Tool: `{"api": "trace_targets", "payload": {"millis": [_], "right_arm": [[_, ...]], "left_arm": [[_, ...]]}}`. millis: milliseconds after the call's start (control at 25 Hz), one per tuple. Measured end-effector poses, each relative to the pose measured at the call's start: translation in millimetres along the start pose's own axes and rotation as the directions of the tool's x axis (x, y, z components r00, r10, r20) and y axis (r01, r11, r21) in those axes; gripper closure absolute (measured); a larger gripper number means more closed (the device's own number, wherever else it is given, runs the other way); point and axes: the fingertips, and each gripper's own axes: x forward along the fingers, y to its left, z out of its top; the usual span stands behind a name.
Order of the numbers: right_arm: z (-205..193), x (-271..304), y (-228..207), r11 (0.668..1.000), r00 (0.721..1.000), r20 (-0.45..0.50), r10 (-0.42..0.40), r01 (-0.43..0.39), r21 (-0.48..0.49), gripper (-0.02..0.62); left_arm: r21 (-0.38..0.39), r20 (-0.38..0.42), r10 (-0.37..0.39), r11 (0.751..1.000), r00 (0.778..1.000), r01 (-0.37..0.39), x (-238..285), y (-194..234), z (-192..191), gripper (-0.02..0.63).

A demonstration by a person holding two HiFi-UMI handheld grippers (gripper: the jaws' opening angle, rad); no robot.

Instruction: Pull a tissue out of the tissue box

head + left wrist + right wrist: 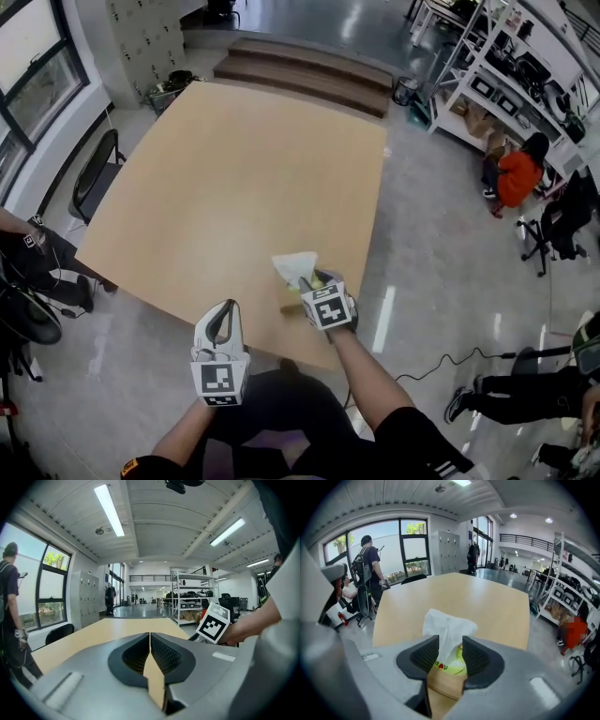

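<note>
Tan surface [234, 169]: a wide wooden top, seen whole in the head view
Tissue box [292, 306]: stands on the surface close to its near edge, nearer the near right corner than the near left one; in the right tool view it shows a yellow-green top above a brown side [443, 684]
Tissue [295, 265]: white and crumpled, standing upright out of the top of the tissue box, its peak above the box
Right tool [314, 281]: held over the tissue box and tipped steeply down at it; its jaws are spread wide, one on each side of the tissue, which rises through the gap between them [446, 625]; the ribbed pads [425, 656] are not clamped on it, and whether either one brushes the sheet cannot be told
Left tool [223, 319]: held just off the near edge of the surface, to the left of the tissue box and apart from it, pointing out across the surface; its jaws are pressed together with nothing between them
Chair [94, 178]: dark, beside the left edge of the surface
Steps [309, 70]: wooden, on the floor beyond the far edge
Shelving [506, 66]: white racks past the right edge, with a person in orange [517, 176] low on the floor beside them
</note>
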Motion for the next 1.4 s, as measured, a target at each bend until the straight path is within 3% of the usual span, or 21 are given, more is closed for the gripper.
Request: {"api": "trace_targets", "payload": {"millis": [120, 160, 200, 320, 480, 600, 720, 880, 1080, 1240, 1400], "right_arm": [[-18, 16, -4, 0.997, 0.995, -0.070, -0.065, 0.063, -0.036, 0.465], [-21, 17, -8, 0.994, 0.992, -0.084, -0.097, 0.093, -0.050, 0.507], [-22, 18, -11, 0.992, 0.989, -0.091, -0.119, 0.115, -0.052, 0.598], [-16, 8, -15, 0.989, 0.988, -0.061, -0.142, 0.143, 0.022, 0.598], [26, -44, -16, 0.959, 0.963, 0.142, -0.227, 0.196, 0.205, 0.598], [56, -91, -9, 0.930, 0.906, 0.309, -0.290, 0.191, 0.314, 0.598], [65, -118, 13, 0.919, 0.860, 0.394, -0.324, 0.187, 0.346, 0.598], [43, -115, 58, 0.922, 0.869, 0.394, -0.299, 0.157, 0.353, 0.598], [12, -110, 102, 0.941, 0.899, 0.386, -0.206, 0.075, 0.329, 0.598], [7, -128, 108, 0.950, 0.882, 0.429, -0.195, 0.061, 0.307, 0.598], [-2, -149, 102, 0.951, 0.847, 0.491, -0.207, 0.055, 0.305, 0.598]], "left_arm": [[-0.014, 0.008, -0.047, 0.999, 0.999, 0.048, 12, 6, -15, 0.580], [-0.020, 0.009, -0.061, 0.998, 0.998, 0.062, 17, 9, -18, 0.581], [-0.025, 0.009, -0.076, 0.997, 0.997, 0.076, 21, 13, -20, 0.581], [-0.044, 0.003, -0.131, 0.990, 0.991, 0.131, 32, 20, -24, 0.584], [-0.072, -0.007, -0.220, 0.973, 0.975, 0.219, 41, 24, -28, 0.586], [-0.095, -0.016, -0.292, 0.953, 0.956, 0.289, 47, 22, -34, 0.586], [-0.116, -0.027, -0.370, 0.924, 0.929, 0.365, 52, 19, -44, 0.588], [-0.106, -0.057, -0.421, 0.904, 0.905, 0.414, 50, 21, -66, 0.588], [-0.094, -0.060, -0.404, 0.913, 0.913, 0.398, 44, 20, -65, 0.588], [-0.108, -0.060, -0.378, 0.923, 0.924, 0.370, 32, 15, -65, 0.588], [-0.082, -0.048, -0.369, 0.928, 0.928, 0.364, 15, -6, -60, 0.588]]}}
